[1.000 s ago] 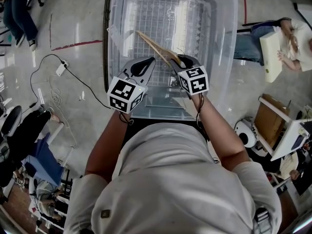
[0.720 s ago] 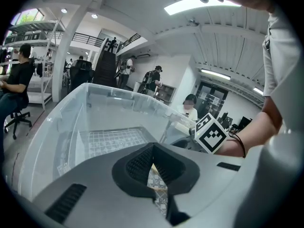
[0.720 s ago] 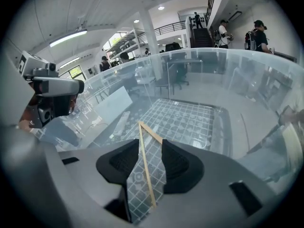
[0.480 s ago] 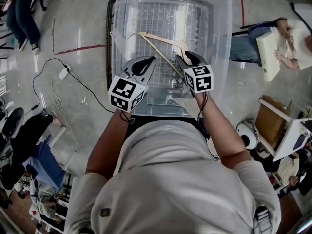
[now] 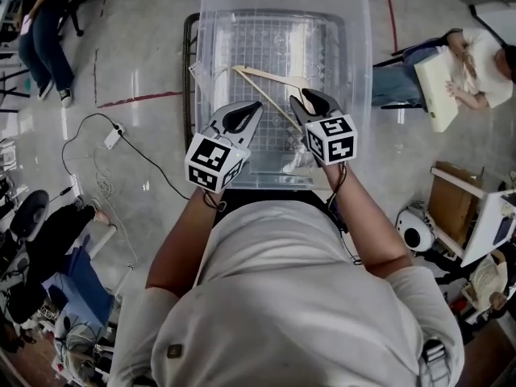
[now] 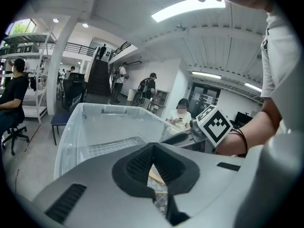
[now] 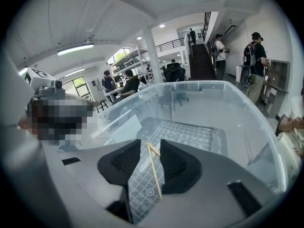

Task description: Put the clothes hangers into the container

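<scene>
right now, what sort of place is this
Probably an open workshop or lab office: a staircase climbs to a railed upper level, a person sits on an office chair, and a power strip lies on the polished floor.

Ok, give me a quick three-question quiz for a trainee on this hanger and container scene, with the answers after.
1. True or false: the wooden hanger lies inside the clear container.
2. Which tongs are open? A: left tongs. B: right tongs.
3. What lies on the floor left of the container in the head view?

Key
1. True; neither tongs touch it.
2. B. Its jaws stand apart with nothing gripped, having just closed a little; the left tongs are shut.
3. A power strip with its cable.
</scene>
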`<state>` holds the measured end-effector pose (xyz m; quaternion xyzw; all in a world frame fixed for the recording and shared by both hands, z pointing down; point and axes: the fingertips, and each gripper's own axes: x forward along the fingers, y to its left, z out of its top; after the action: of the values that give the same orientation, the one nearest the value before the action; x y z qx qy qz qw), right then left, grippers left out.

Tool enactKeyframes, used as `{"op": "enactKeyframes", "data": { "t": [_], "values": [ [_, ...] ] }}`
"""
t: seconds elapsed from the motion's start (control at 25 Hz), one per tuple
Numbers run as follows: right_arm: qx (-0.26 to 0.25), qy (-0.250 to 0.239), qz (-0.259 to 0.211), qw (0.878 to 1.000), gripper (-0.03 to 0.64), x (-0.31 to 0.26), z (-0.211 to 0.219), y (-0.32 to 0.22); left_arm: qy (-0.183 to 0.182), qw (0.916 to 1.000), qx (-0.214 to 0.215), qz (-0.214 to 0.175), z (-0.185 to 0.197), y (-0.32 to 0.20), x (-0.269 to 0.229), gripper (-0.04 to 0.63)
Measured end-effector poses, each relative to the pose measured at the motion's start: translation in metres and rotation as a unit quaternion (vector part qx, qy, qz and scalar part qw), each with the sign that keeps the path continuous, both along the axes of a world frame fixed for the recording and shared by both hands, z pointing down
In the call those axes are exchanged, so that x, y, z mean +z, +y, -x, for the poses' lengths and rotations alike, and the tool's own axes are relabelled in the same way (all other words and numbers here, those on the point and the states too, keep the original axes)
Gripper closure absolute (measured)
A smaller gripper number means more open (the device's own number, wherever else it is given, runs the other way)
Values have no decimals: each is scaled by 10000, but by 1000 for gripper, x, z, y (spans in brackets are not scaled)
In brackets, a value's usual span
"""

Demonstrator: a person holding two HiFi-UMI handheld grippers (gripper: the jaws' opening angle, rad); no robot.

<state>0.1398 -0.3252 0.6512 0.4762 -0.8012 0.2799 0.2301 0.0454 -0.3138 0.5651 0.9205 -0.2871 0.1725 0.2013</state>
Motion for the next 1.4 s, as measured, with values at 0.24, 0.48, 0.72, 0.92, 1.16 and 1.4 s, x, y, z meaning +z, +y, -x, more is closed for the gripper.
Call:
{"op": "enactKeyframes", "data": {
  "t": [0.24, 0.48, 0.72, 0.92, 1.16, 1.4],
  "values": [
    [-36, -101, -398, 9991, 525, -42, 21, 16, 34, 9996, 148, -245, 14, 14, -26, 578],
    [-19, -118, -818, 9966, 565, -83, 47, 35, 127, 9979, 331, -551, 33, 33, -61, 578],
    [-178, -259, -1305, 9910, 589, -127, 81, 64, 140, 9946, 538, -876, 52, 58, -87, 578],
    [-280, -361, -1701, 9844, 597, -163, 107, 94, 263, 9922, 693, -1004, 73, 85, -102, 578],
    [-259, -263, -2177, 9753, 597, -199, 136, 135, 379, 9883, 865, -1196, 105, 121, -120, 578],
    [-276, -109, -2513, 9675, 597, -226, 148, 166, 352, 9832, 1051, -1449, 115, 143, -130, 578]
  ]
}}
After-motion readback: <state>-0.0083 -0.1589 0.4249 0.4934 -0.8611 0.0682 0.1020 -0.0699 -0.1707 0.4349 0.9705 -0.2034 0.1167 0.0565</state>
